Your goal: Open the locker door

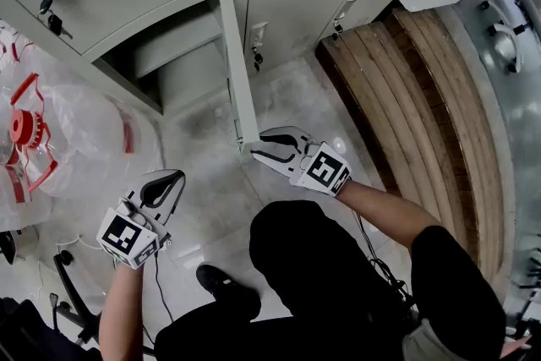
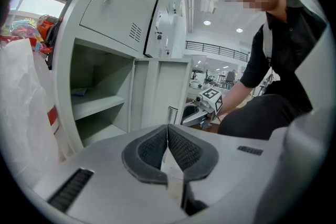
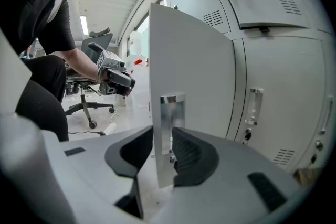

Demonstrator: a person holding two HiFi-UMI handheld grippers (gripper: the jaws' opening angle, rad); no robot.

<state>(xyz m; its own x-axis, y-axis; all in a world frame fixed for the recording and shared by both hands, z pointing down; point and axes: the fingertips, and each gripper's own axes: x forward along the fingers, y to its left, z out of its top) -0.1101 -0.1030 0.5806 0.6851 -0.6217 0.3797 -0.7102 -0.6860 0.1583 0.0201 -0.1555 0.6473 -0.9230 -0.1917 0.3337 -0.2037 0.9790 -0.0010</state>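
Observation:
The grey locker door (image 1: 239, 72) stands swung out from its open compartment (image 1: 169, 55), which has a shelf inside. My right gripper (image 1: 258, 146) is at the door's free edge. In the right gripper view the door (image 3: 194, 60) and its metal handle plate (image 3: 169, 113) stand between the jaws of the right gripper (image 3: 163, 152); the jaws are open and the left pad is clear of the door. My left gripper (image 1: 169, 182) hangs lower left, away from the locker. Seen in its own view, the left gripper (image 2: 167, 147) is shut and empty, facing the open compartment (image 2: 100, 97).
Closed lockers (image 1: 296, 4) with keys in their locks flank the open one. A wooden bench (image 1: 423, 97) runs along the right. Clear plastic bags holding red parts (image 1: 42, 139) lie at the left. An office chair base (image 1: 68, 283) is at lower left.

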